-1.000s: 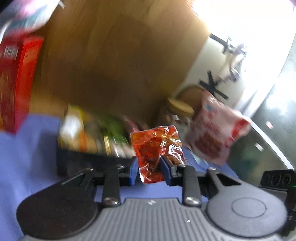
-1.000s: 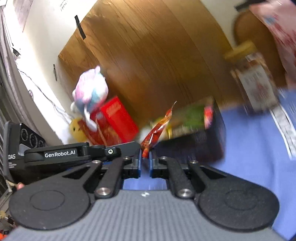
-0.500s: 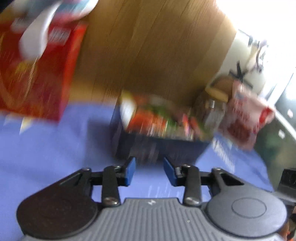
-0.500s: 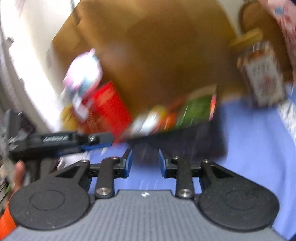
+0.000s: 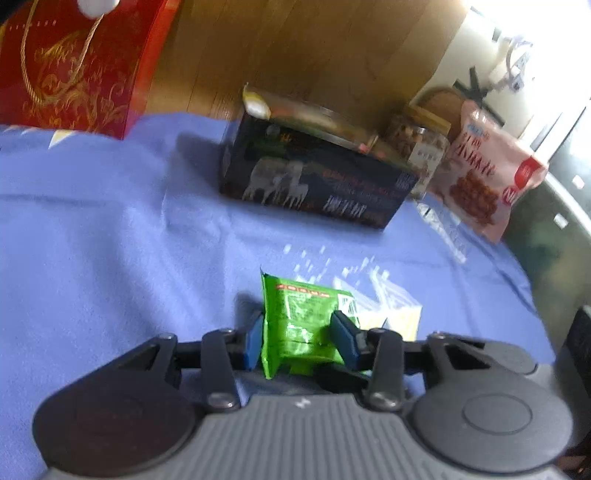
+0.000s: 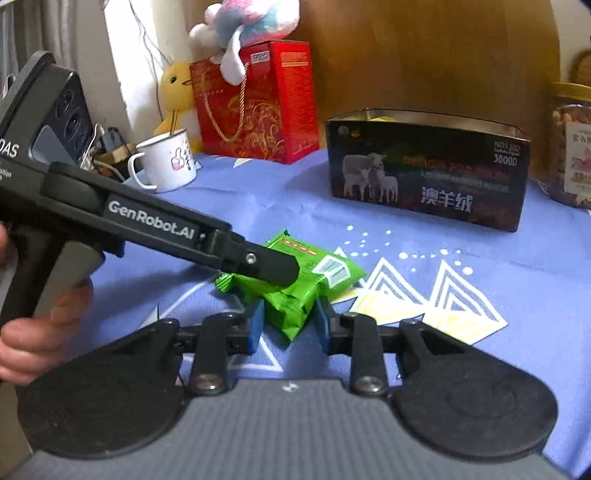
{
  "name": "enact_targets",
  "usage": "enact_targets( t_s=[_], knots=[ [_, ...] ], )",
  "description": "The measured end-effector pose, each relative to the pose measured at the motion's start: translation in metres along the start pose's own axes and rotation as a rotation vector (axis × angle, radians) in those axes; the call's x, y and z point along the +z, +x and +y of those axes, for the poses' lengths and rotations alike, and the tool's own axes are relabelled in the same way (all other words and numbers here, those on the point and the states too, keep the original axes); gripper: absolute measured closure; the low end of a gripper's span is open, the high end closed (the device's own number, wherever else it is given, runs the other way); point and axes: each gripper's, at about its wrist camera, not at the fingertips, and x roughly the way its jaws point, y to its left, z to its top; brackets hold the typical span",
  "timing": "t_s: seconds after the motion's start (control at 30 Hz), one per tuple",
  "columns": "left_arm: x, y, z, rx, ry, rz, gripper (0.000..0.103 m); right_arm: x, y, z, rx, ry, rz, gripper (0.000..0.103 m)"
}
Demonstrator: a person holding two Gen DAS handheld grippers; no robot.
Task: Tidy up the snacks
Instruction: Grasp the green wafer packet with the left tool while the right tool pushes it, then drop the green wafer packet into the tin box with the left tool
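Observation:
A green snack packet lies on the blue cloth, also in the right wrist view. My left gripper has its blue pads on both sides of the packet and touching it. It reaches in from the left in the right wrist view. My right gripper is open, its pads either side of the packet's near corner. A black tin box with sheep print holds several snacks behind; it also shows in the right wrist view.
A red gift bag with a plush toy on top stands at the back left, beside a white mug. A nut jar and a pink snack bag stand right of the tin.
The left gripper let go of the red packet near the tin. Both grippers pulled back and came down to the green packet on the cloth. The right gripper opened.

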Motion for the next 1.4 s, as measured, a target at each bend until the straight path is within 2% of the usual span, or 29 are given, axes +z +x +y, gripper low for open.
enact_targets(
  t_s=[0.13,0.3,0.4,0.43,0.47,0.53,0.57,0.6,0.7,0.8,0.97,1.03,1.1,1.2,1.27,1.4],
  knots=[
    [0.035,-0.006,-0.02,-0.038,0.036,-0.085,0.067,0.028,-0.008,-0.012,-0.034,0.007,-0.1,0.07],
    [0.103,0.007,-0.042,-0.053,0.059,-0.173,0.067,0.084,-0.001,-0.035,-0.102,-0.029,-0.195,0.07],
    [0.136,0.033,-0.052,-0.039,0.075,-0.179,0.065,0.111,0.014,-0.059,-0.152,-0.018,-0.215,0.069],
    [0.144,0.044,-0.053,-0.034,0.074,-0.174,0.06,0.116,0.02,-0.066,-0.18,-0.017,-0.218,0.067],
    [0.151,0.058,-0.055,-0.022,0.081,-0.161,0.055,0.121,0.028,-0.073,-0.223,-0.02,-0.218,0.059],
    [0.158,0.08,-0.055,0.033,0.084,-0.124,0.056,0.121,0.039,-0.088,-0.318,-0.032,-0.196,0.055],
    [0.157,0.084,-0.055,0.069,0.082,-0.122,0.058,0.118,0.04,-0.095,-0.353,-0.02,-0.186,0.055],
    [0.152,0.08,-0.053,0.072,0.083,-0.139,0.058,0.113,0.034,-0.101,-0.358,0.011,-0.19,0.055],
    [0.131,0.054,-0.049,0.036,0.081,-0.204,0.057,0.086,-0.001,-0.108,-0.273,0.122,-0.252,0.055],
    [0.106,0.029,-0.049,0.045,0.083,-0.242,0.057,0.055,-0.028,-0.106,-0.256,0.234,-0.276,0.055],
    [0.048,0.004,-0.075,0.181,0.179,-0.282,0.05,0.008,-0.048,-0.092,-0.23,0.361,-0.251,0.055],
    [0.034,0.001,-0.086,0.222,0.202,-0.269,0.049,-0.008,-0.058,-0.081,-0.229,0.387,-0.237,0.055],
    [0.019,0.002,-0.097,0.246,0.204,-0.231,0.044,-0.014,-0.065,-0.073,-0.205,0.419,-0.215,0.053],
    [0.004,0.002,-0.106,0.279,0.188,-0.188,0.035,-0.024,-0.076,-0.063,-0.177,0.457,-0.189,0.041],
    [-0.003,-0.002,-0.111,0.293,0.176,-0.184,0.0,-0.029,-0.085,-0.058,-0.169,0.469,-0.187,0.035],
    [-0.016,-0.015,-0.125,0.351,0.183,-0.21,0.0,-0.038,-0.104,-0.055,-0.158,0.501,-0.174,0.03]
  ],
)
